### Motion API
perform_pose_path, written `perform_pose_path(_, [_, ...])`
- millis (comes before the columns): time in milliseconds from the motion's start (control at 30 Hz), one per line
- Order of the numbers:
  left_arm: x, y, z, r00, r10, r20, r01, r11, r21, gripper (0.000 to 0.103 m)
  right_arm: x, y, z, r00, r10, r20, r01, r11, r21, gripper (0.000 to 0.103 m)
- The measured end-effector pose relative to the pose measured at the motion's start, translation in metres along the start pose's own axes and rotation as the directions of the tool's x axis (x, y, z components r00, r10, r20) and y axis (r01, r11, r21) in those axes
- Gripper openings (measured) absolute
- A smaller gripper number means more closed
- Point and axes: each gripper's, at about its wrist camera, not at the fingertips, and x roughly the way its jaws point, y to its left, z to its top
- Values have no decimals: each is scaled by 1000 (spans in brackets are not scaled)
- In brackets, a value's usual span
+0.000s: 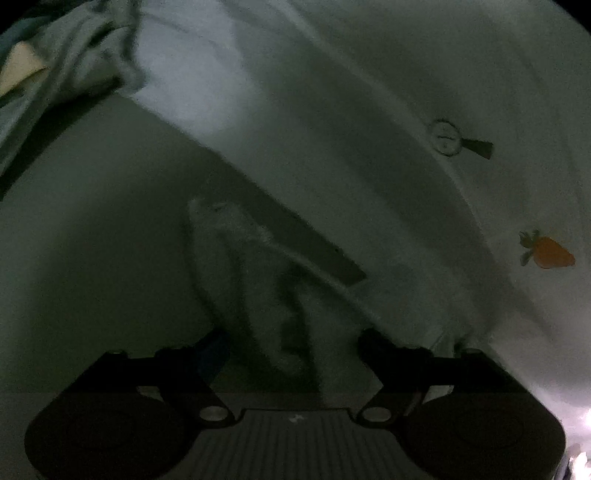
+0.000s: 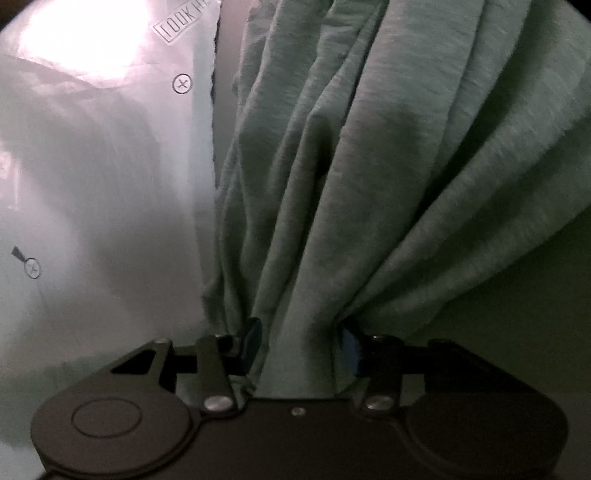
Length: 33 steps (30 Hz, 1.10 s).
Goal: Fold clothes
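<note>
a bunched pale green garment (image 2: 332, 184) is clamped between the fingers of the right gripper (image 2: 301, 341) and hangs in pleats over a white printed surface (image 2: 92, 184). a crumpled part of it (image 1: 255, 280) is pinched in the left gripper (image 1: 293, 347), judging by the fabric between its fingers. for a clean fold, both held points should be drawn apart until the cloth is taut, then laid flat. "look" is legible in a boxed label (image 2: 181, 24); a carrot print (image 1: 548, 251) is seen.

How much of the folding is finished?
Nothing looks folded yet. The right gripper is shut on a bunch of the green cloth, which hangs in loose pleats. The left gripper also has cloth between its fingers, beside a white surface with a carrot picture. Spreading it out and making every fold is probably still left.
</note>
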Motion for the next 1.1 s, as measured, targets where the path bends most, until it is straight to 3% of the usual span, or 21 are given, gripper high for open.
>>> perform_pose_path(33, [3, -4, 0, 1000, 9, 19, -9, 1000, 15, 69, 1, -1, 0, 1000, 3, 3, -3, 1000, 12, 43])
perform_pose_path(67, [4, -7, -1, 999, 13, 37, -14, 999, 29, 51, 3, -1, 0, 1000, -7, 8, 7, 1000, 9, 40])
perform_pose_path(100, [6, -10, -1, 999, 20, 48, -22, 999, 38, 40, 5, -1, 1, 1000, -20, 14, 20, 1000, 3, 28])
perform_pose_path(133, [7, -10, -1, 998, 44, 54, -46, 998, 36, 14, 7, -1, 1, 999, -37, 18, 37, 999, 1, 13])
perform_pose_path(200, [5, -6, 1, 997, 58, 57, -57, 998, -10, 12, 6, 1, 2, 999, -32, 30, 32, 999, -13, 4])
perform_pose_path(300, [-21, -2, 2, 994, 55, 94, -51, 997, -51, 11, -5, 21, -11, 996, -64, 68, 74, 986, -152, 2])
perform_pose_path(367, [-50, -1, 2, 990, 52, 134, -47, 998, -42, 10, -23, 32, -21, 996, -44, 78, 60, 972, -226, 2])
perform_pose_path(533, [-156, 7, -11, 970, 30, 240, -29, 1000, -8, 10, -70, 58, -47, 996, 21, 89, 16, 917, -400, 2])
perform_pose_path(733, [-300, 25, -46, 940, 15, 340, -32, 999, 43, 11, -165, 63, -50, 987, 161, 5, -142, 887, -439, 2])
perform_pose_path(800, [-324, 34, -59, 942, 49, 332, -72, 996, 57, 13, -170, 64, -54, 988, 154, -29, -150, 868, -473, 2])
perform_pose_path(867, [-322, 46, -67, 946, 108, 307, -135, 988, 69, 28, -167, 64, -58, 992, 114, -47, -122, 849, -515, 3])
perform_pose_path(1000, [-283, 97, -88, 945, 295, 143, -291, 956, -47, 32, -126, 48, -52, 997, -58, -52, 22, 854, -519, 12])
perform_pose_path(1100, [-284, 129, -116, 946, 314, 82, -304, 946, -114, 38, -116, 34, -49, 993, -99, -58, 57, 865, -498, 14])
